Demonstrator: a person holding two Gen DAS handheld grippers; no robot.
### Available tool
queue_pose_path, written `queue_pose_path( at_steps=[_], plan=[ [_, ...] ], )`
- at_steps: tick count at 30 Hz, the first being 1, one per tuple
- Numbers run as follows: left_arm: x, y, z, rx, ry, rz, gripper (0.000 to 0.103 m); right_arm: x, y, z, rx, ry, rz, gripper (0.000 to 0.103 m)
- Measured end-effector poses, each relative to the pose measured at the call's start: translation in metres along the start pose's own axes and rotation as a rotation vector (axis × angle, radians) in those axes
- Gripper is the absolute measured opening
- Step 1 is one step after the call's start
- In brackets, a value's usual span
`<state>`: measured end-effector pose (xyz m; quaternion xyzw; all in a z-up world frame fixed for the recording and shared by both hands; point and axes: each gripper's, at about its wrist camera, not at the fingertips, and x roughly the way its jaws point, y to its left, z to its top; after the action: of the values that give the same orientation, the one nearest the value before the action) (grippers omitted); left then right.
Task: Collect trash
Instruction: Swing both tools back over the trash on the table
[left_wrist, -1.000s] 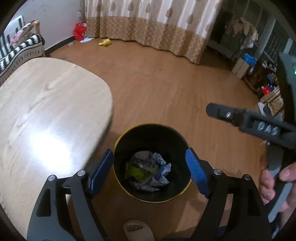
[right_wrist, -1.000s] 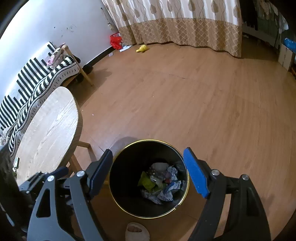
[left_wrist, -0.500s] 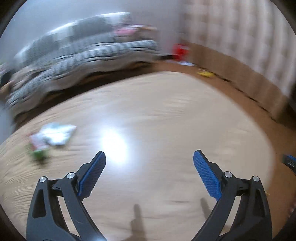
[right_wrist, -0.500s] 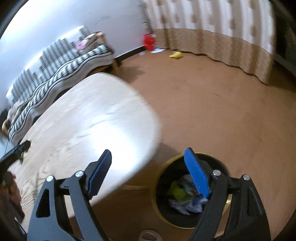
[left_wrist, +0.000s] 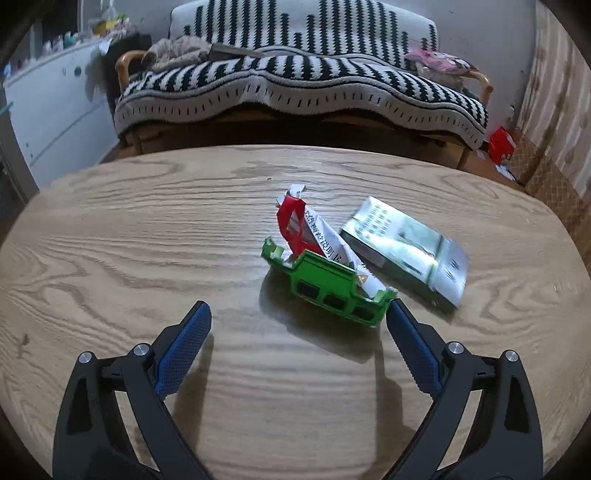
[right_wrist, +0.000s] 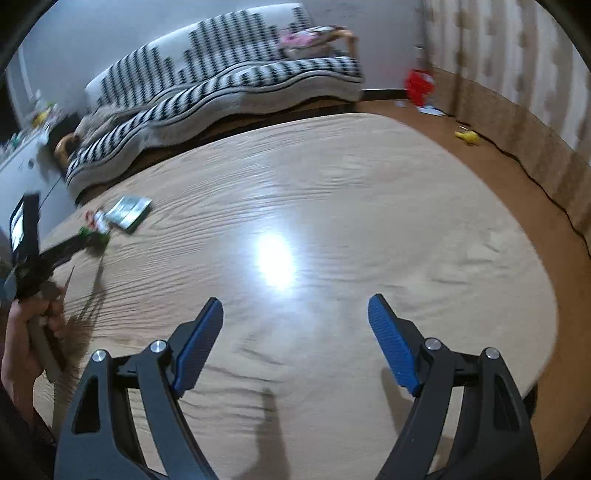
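Observation:
A torn green carton (left_wrist: 328, 290) lies on the oval wooden table (left_wrist: 147, 229), with a red and white wrapper (left_wrist: 314, 232) sticking up out of it and a silver-green foil packet (left_wrist: 404, 251) beside it to the right. My left gripper (left_wrist: 297, 328) is open and empty, just short of the green carton, its right finger near the carton's corner. My right gripper (right_wrist: 295, 325) is open and empty over a bare part of the table (right_wrist: 369, 221). The same trash (right_wrist: 114, 219) shows far left in the right wrist view, with the left gripper's body (right_wrist: 33, 258) by it.
A sofa with a black and white striped cover (left_wrist: 295, 85) stands behind the table. A white cabinet (left_wrist: 48, 96) is at the left. A red bag (right_wrist: 417, 86) and a yellow toy (right_wrist: 467, 136) lie on the floor by the curtain (right_wrist: 517, 92).
Both grippers swung away from the black trash bin on the floor to the table. The left one now faces the trash on it. Both stayed open.

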<state>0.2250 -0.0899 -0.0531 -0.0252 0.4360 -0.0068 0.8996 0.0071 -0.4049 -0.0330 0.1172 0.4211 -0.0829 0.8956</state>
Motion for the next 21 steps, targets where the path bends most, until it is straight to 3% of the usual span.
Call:
queue_pose_path(
  at_steps=[2,7,9,10,11,12,16,18,19,21],
  plan=[
    [0.007,-0.001,0.005,-0.022,0.012,-0.029,0.093,0.01,0.024,0.002,-0.041,0.015,0.013,0.078],
    [0.012,-0.004,0.0,0.033,0.003,-0.051,0.091,0.034,0.073,0.007,-0.12,0.049,0.049,0.078],
    [0.013,0.006,0.004,0.028,-0.003,-0.073,0.08,0.041,0.085,0.01,-0.141,0.055,0.068,0.078],
    [0.014,0.013,0.005,0.028,-0.01,-0.069,0.066,0.044,0.093,0.011,-0.154,0.057,0.076,0.078],
    [0.013,0.02,0.005,0.037,-0.008,-0.059,0.059,0.048,0.096,0.014,-0.164,0.058,0.081,0.078],
    [0.012,0.025,0.004,0.05,-0.004,-0.049,0.059,0.05,0.101,0.015,-0.173,0.061,0.087,0.078],
    [0.006,0.047,-0.002,0.085,0.009,-0.07,0.06,0.059,0.111,0.016,-0.199,0.072,0.1,0.078],
    [0.004,0.057,-0.003,0.064,0.01,-0.085,0.07,0.063,0.111,0.018,-0.202,0.078,0.101,0.078],
    [0.002,0.062,-0.002,0.039,-0.001,-0.081,0.087,0.065,0.111,0.019,-0.198,0.082,0.103,0.078],
    [-0.001,0.063,0.0,0.011,-0.022,-0.078,0.09,0.067,0.109,0.02,-0.19,0.089,0.112,0.078]
  ],
)
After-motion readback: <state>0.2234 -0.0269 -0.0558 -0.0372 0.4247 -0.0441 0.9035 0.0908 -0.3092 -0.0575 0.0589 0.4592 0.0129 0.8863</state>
